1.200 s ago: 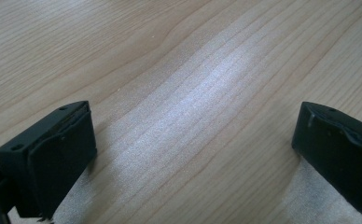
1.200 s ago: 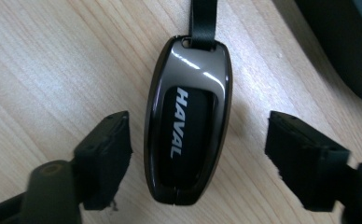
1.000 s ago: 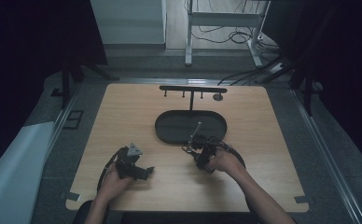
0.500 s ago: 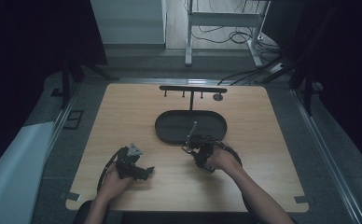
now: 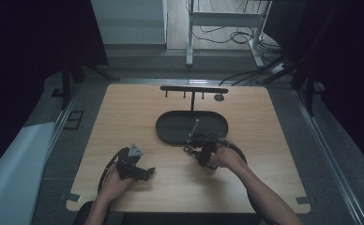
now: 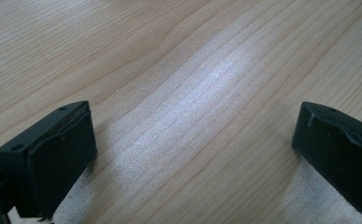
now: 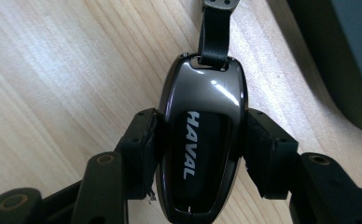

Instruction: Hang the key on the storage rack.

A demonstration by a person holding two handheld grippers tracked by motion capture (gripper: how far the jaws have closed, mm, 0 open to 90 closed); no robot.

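Note:
A glossy dark car key fob (image 7: 206, 93) marked HAVAL sits between the jaws of my right gripper (image 7: 200, 144), which is shut on its two sides. A black leather strap (image 7: 215, 32) leads off from the fob's top end. Seen from above, my right gripper (image 5: 194, 151) is just in front of the black oval tray (image 5: 170, 129), and the strap (image 5: 194, 129) reaches up over the tray's near edge. My left gripper (image 5: 145, 172) rests at the table's front left, open. Between its spread jaws (image 6: 193, 149) there is only bare wood.
A black rack (image 5: 193, 90) with small hooks stands behind the tray at the table's far side. The tray's rim (image 7: 319, 79) lies close on the right in the right gripper view. Cables trail from both grippers.
The right gripper with the key fob has shifted a little to the left by the tray's near edge, and the strap has swung with it. The left gripper has stayed put.

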